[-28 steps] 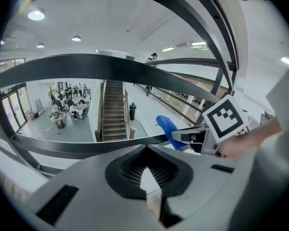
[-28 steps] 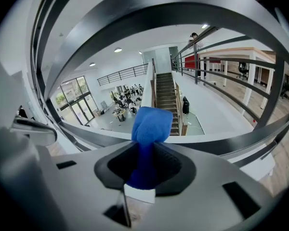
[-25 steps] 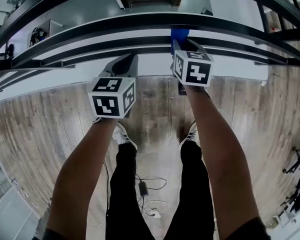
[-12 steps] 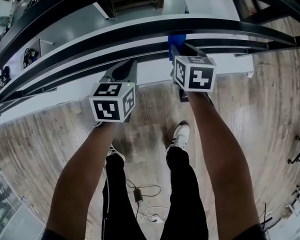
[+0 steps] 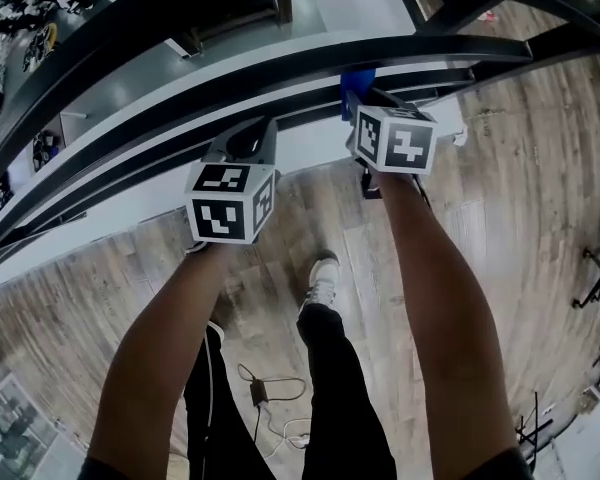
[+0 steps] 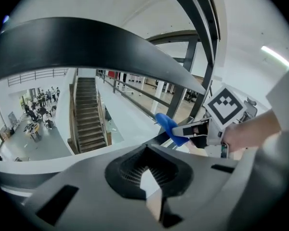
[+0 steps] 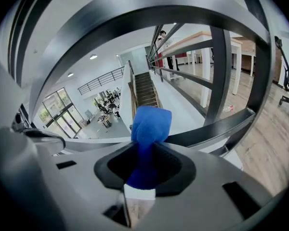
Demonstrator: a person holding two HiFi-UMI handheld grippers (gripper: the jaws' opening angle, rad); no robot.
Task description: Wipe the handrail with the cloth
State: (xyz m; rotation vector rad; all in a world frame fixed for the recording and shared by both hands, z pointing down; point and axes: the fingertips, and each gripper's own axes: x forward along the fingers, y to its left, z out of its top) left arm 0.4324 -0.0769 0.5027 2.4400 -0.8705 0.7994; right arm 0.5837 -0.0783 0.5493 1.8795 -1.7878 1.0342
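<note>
Your right gripper [image 7: 143,170] has its jaws pressed onto the blue cloth [image 7: 149,126], which is pinched low down so that a rounded wad sticks out past the tips. That wad is your wiping face, so hold the pinch firm and let only the fabric meet metal, not the jaw tips. In the head view the right gripper [image 5: 360,98] points at the railing with the cloth [image 5: 358,76] level with the lower crossbar [image 5: 280,96]. It sits below the broad dark handrail [image 5: 130,23] that arcs across the top. From the left gripper view the cloth [image 6: 166,126] likewise sits under the handrail [image 6: 77,42], close to a thinner bar, and whether it actually touches that bar cannot be told. Judging from this, the wad needs lifting onto the handrail's top face before a stroke counts. Press it down enough to flatten the fabric, then draw it along the curve in one steady line, following the bend. Your left gripper [image 6: 147,177] has its jaws together with nothing between them, and in the head view the left gripper [image 5: 248,140] hangs just short of the railing, well clear of the cloth. Hold it out of the wiping path.
</note>
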